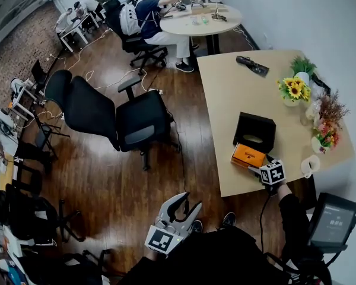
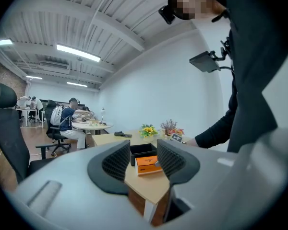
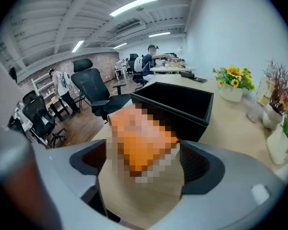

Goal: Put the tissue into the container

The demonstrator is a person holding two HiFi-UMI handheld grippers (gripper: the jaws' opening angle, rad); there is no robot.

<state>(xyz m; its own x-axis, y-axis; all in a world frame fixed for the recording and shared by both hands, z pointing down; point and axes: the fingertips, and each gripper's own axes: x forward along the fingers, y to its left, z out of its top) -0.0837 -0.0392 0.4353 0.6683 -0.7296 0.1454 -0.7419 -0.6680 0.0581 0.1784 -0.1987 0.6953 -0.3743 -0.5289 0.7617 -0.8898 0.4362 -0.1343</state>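
Right hand-held gripper [image 3: 144,169] open with the orange tissue pack [image 3: 141,138] between its jaws, black container [image 3: 175,102] just behind the pack, flower pots [image 1: 293,89] beyond, left hand-held gripper [image 2: 143,163] open and empty, pale counter [image 1: 237,94], black chair [image 1: 107,114], brown wood floor [image 1: 136,183].

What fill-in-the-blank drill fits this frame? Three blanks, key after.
The orange tissue pack lies on the light wooden table beside the ____ rectangular container.
The right claw has its jaws ____ at the pack.
The left claw holds ____.
Missing: black; open; nothing.
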